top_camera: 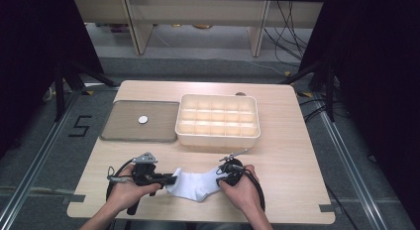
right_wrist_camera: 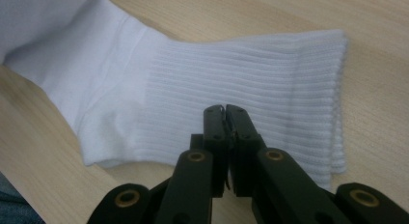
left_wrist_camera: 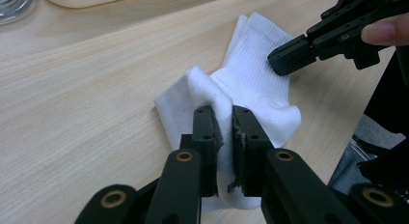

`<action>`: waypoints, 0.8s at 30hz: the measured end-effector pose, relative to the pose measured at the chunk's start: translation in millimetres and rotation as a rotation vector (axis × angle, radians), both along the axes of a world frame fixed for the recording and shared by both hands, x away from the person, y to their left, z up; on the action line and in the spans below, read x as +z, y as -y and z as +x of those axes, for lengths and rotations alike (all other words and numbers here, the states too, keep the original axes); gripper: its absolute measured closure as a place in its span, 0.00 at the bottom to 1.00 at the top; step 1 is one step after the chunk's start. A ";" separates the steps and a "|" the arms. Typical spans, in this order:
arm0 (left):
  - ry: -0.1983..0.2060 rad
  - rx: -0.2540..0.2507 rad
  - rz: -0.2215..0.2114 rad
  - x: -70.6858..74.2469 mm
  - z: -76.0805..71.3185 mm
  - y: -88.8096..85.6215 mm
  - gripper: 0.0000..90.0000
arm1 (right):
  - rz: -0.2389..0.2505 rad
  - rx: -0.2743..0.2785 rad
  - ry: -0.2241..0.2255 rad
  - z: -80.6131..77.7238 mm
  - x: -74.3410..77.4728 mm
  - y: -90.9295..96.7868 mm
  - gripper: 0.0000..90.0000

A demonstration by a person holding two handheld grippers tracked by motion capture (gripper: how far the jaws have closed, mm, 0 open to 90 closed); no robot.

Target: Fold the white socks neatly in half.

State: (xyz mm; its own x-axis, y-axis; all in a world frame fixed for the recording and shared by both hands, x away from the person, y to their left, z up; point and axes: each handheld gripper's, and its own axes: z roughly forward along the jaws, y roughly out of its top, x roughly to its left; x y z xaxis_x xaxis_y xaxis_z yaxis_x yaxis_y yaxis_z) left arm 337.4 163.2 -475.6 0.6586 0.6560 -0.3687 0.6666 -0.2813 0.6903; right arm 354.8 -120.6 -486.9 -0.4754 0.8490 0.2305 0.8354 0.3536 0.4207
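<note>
A white sock (top_camera: 195, 184) lies flat near the front edge of the wooden table (top_camera: 287, 155), between my two grippers. My left gripper (top_camera: 171, 179) is shut on a raised fold of the sock (left_wrist_camera: 251, 79) at its foot end; in the left gripper view (left_wrist_camera: 226, 113) white fabric is pinched between the jaws. My right gripper (top_camera: 220, 179) is shut, its tip resting on the ribbed cuff (right_wrist_camera: 251, 74). In the right gripper view (right_wrist_camera: 224, 108) the jaws stand together with no fabric between them. The left gripper view shows that right gripper (left_wrist_camera: 279, 60) touching the cuff.
A cream box (top_camera: 218, 139) divided into several compartments stands at the middle of the table. Left of it lies a flat grey tray (top_camera: 124, 131) with a small white disc (top_camera: 143, 119) on it. The person's hands reach in over the front edge.
</note>
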 end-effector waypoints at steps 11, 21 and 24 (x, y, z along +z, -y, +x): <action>0.003 -0.006 -0.006 -1.6 4.8 7.3 0.90 | 0.019 -0.003 -0.012 -0.9 -1.2 -4.4 0.98; 0.000 -0.011 -0.013 -3.9 5.7 15.4 0.90 | 0.028 -0.011 -0.016 0.2 -2.4 -4.0 0.98; 0.000 -0.017 -0.016 -2.7 5.3 17.4 0.90 | 0.037 -0.011 -0.004 -0.5 -2.7 -4.7 0.98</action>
State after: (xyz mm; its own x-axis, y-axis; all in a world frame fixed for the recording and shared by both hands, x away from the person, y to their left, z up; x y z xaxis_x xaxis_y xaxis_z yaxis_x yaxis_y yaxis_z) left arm 342.7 145.9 -478.3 0.6696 0.6389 -0.3789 0.6618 -0.2815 0.6948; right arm 354.3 -115.9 -489.6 -0.4653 0.8447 0.2644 0.8410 0.3287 0.4298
